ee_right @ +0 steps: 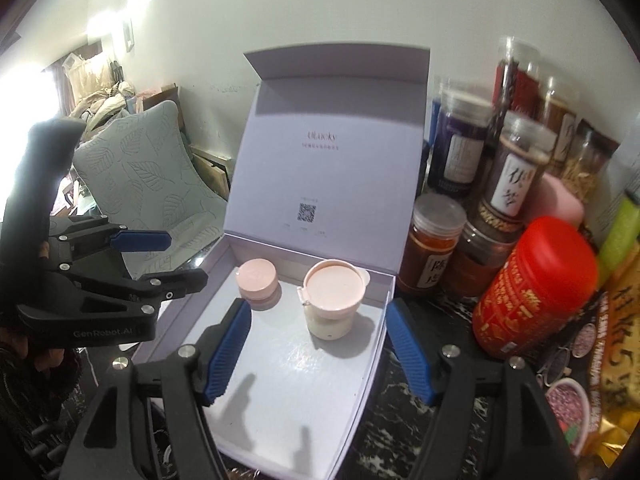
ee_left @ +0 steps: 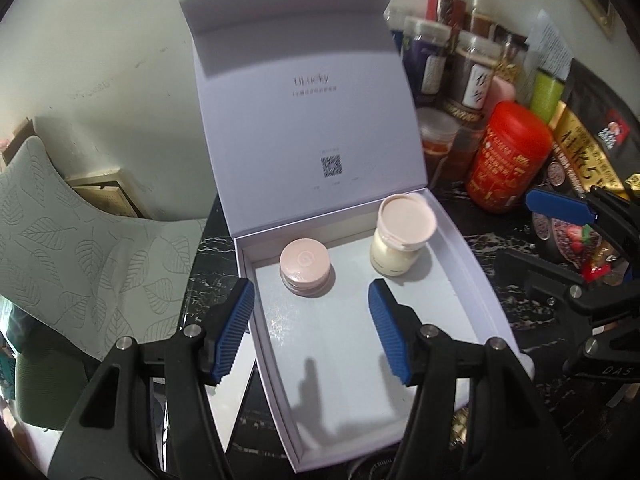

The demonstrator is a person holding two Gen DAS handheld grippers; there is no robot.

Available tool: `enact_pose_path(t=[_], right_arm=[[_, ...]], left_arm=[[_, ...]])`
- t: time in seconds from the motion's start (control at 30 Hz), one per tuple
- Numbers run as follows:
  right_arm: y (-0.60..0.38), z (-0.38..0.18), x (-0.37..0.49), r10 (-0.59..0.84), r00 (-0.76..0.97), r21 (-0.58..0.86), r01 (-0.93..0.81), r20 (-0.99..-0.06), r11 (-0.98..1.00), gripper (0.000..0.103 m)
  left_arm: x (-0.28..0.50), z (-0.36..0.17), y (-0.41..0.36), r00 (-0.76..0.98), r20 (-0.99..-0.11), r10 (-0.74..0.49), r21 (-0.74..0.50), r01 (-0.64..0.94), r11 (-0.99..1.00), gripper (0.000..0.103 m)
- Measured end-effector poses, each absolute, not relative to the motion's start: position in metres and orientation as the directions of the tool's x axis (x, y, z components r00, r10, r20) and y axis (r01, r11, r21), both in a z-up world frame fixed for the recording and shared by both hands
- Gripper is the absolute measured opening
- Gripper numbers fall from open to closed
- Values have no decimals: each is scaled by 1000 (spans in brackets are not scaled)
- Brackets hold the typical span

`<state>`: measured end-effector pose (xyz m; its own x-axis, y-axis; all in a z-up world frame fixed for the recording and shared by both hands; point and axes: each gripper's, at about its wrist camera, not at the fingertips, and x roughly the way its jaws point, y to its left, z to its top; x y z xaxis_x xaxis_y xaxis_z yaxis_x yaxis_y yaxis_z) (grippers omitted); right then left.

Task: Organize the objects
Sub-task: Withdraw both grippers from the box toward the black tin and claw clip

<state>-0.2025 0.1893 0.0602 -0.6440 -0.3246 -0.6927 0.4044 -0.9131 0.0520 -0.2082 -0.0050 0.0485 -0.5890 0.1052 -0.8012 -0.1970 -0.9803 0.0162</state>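
The left wrist view gives us the right gripper [ee_left: 560, 210] out at the box's right edge, over the dark marbled counter [ee_left: 520, 312]; the right wrist view answers with the left gripper [ee_right: 176, 258] hanging off the box's left edge, a hand [ee_right: 40, 264] wrapped around its grip, plus a leaf-patterned cushion [ee_right: 160, 176] behind. And there's the white box [ee_left: 472, 264], lid standing upright, holding a low pink-lidded jar [ee_left: 306, 266] at the back-left corner and a cream bottle with a wide pink cap [ee_left: 404, 236] at the back-right, both upright, apart from each other. Jars of spices [ee_right: 516, 172] and a red canister [ee_right: 536, 288] crowd the counter's right side. Both grippers hover above the box floor, jaws parted, blue pads gripping nothing and touching nothing.
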Motion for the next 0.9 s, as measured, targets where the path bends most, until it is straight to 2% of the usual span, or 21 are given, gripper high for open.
enact_pose_path(t=[0.17, 0.37, 0.5, 0.9], right_arm=[[188, 78, -180, -323, -663, 38, 407, -675, -913, 73], [190, 94, -152, -325, -683, 31, 405, -654, -914, 75], [192, 102, -133, -319, -695, 23, 399, -645, -917, 76], [201, 107, -94, -300, -708, 19, 376, -639, -927, 81]], left_arm=[[-183, 70, -5, -620, -777, 112, 14, -195, -981, 65], [-155, 86, -3, -643, -757, 118, 13, -195, -981, 67], [-139, 91, 0, -651, -750, 115, 23, -200, -980, 77], [-99, 99, 6, -674, -729, 119, 24, -199, -980, 84]])
